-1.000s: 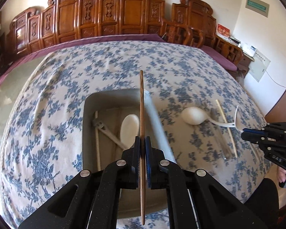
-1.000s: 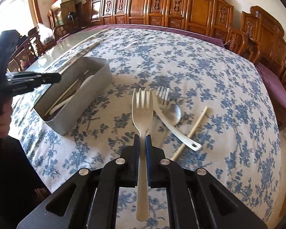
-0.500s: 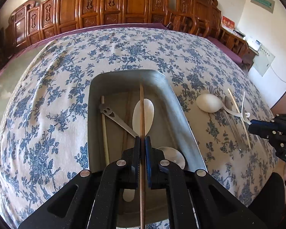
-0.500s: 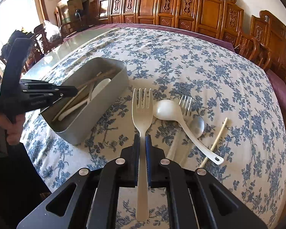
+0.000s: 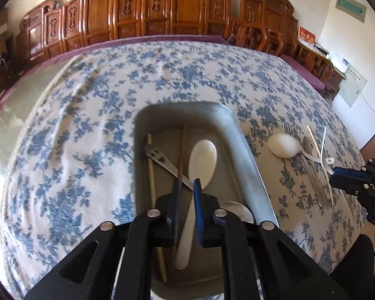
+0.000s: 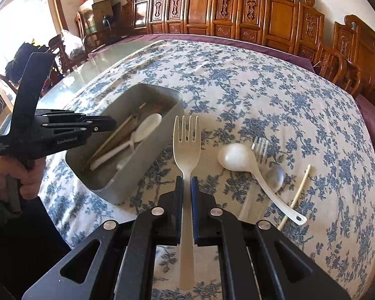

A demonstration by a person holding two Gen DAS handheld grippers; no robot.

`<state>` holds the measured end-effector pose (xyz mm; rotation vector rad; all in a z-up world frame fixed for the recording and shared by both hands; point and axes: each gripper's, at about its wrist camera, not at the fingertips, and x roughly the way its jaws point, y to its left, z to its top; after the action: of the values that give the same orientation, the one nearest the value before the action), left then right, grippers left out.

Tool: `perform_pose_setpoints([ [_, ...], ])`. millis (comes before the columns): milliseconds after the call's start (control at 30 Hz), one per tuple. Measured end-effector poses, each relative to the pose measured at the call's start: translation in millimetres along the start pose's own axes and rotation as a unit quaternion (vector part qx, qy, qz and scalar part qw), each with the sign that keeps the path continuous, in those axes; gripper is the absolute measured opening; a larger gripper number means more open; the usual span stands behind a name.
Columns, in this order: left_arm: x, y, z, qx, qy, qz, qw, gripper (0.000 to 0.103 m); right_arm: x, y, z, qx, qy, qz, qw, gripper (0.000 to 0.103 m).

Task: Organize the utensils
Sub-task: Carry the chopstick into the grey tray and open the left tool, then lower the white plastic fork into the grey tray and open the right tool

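A grey metal tray (image 5: 247, 155) (image 6: 160, 95) holds several utensils: a white spoon (image 5: 202, 160), a metal handle (image 5: 160, 157), a pale chopstick (image 5: 151, 172) and a brown chopstick (image 5: 182, 150). My left gripper (image 5: 186, 183) is open above the tray, and the brown chopstick lies in the tray beside its left finger. It also shows in the right wrist view (image 6: 110, 122). My right gripper (image 6: 186, 181) is shut on a cream plastic fork (image 6: 186, 147), held above the cloth right of the tray. It shows at the right edge of the left wrist view (image 5: 337, 172).
On the blue floral tablecloth (image 6: 262, 87) to the right of the tray lie a white ladle spoon (image 6: 240, 160), a metal fork (image 6: 260, 147), a metal spoon (image 6: 275, 177) and a pale chopstick (image 6: 297, 195). Carved wooden chairs (image 6: 275, 17) line the far table edge.
My left gripper has lowered over the tray and opened, and the brown chopstick now lies in the tray. My right gripper has carried the fork left, closer to the tray.
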<state>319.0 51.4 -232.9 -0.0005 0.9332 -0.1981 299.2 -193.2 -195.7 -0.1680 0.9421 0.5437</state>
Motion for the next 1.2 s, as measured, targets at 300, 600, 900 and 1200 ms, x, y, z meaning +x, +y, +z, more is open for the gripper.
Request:
perform_pose_setpoints([
  [300, -26.6, 24.7, 4.3, -0.022, -0.034, 0.025, 0.9989, 0.011, 3.7, 30.8, 20.9, 0.013, -0.014, 0.023, 1.000, 0.008],
  [600, -38.8, 51.7, 6.5, -0.048, -0.046, 0.042, 0.9969, 0.011, 20.8, 64.1, 46.9, 0.004, -0.019, 0.040, 0.999, 0.008],
  [900, -38.8, 70.1, 4.4, -0.065, -0.040, 0.054, 0.9956, 0.011, 52.6, 75.7, 67.1, 0.020, -0.012, 0.051, 0.998, 0.008],
  [1200, -37.0, 73.8, 2.5, -0.067, -0.035, 0.056, 0.9955, 0.011, 85.6, 85.2, 63.3, 0.029, 0.016, 0.055, 0.998, 0.008],
])
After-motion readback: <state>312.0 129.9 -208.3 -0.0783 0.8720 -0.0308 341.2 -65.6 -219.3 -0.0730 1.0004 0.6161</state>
